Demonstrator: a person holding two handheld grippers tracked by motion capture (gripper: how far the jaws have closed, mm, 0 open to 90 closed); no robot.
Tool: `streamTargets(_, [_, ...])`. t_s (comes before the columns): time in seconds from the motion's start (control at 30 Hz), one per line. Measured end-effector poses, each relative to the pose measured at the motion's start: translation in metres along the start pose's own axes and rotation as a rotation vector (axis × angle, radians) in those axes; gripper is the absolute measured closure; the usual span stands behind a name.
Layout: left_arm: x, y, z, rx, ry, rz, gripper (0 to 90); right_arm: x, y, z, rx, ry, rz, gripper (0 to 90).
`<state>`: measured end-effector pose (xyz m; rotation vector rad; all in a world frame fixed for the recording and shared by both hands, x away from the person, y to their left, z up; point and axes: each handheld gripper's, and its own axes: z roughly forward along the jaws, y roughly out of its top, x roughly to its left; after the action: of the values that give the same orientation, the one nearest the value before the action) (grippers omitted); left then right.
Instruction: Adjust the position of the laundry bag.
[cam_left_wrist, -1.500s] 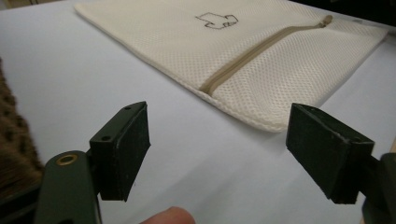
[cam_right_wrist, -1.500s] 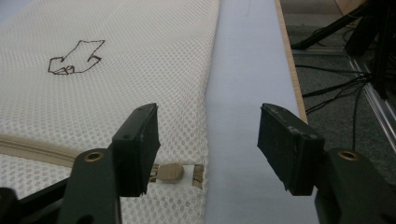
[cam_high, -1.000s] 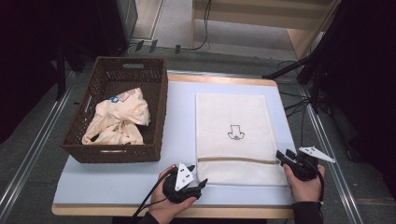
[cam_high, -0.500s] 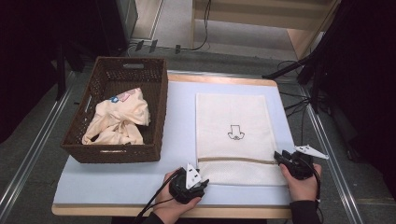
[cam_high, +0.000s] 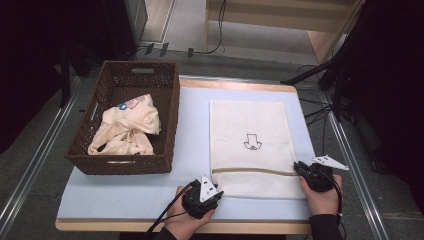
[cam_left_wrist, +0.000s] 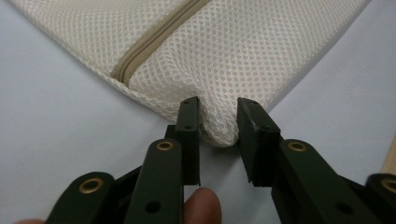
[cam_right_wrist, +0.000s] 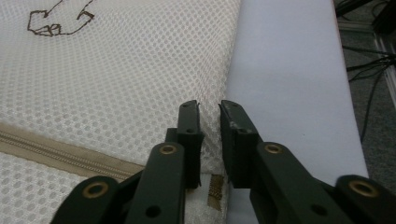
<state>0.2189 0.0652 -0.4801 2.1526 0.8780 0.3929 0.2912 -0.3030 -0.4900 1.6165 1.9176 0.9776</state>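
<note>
Grippers have just been closing on the mesh laundry bag (cam_high: 248, 145) lying at the table's right: left gripper (cam_left_wrist: 218, 122) pinches its near-left corner, right gripper (cam_right_wrist: 208, 140) its right edge; both should bite deep before lifting evenly.

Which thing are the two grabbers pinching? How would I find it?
Look at the pale blue mat on the table. Right of the brown basket lies a flat white mesh bag. It alone has a tan zip and a small dark drawing.
</note>
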Motion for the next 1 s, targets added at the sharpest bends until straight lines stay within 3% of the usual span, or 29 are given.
streamTargets(0.13, [0.004,0.003,0.001,0.012,-0.033,-0.020,83.4,-0.002,0.000,0.001,0.000,0.018,0.036,86.4])
streamTargets(0.2, [0.006,0.003,0.001,0.016,-0.050,-0.035,85.1,-0.002,0.000,0.000,0.000,0.021,0.053,87.5])
streamTargets(0.37, [0.009,0.003,-0.001,0.004,-0.068,-0.046,86.4,-0.001,0.000,0.000,-0.011,0.015,0.042,88.8])
streamTargets(0.77, [0.017,-0.002,-0.015,-0.032,-0.057,-0.039,86.4,0.011,0.001,-0.003,-0.043,0.036,0.064,89.0])
streamTargets(1.0, [0.026,-0.006,-0.025,-0.042,-0.047,-0.056,86.3,0.021,0.002,-0.003,-0.049,0.049,0.057,88.9])
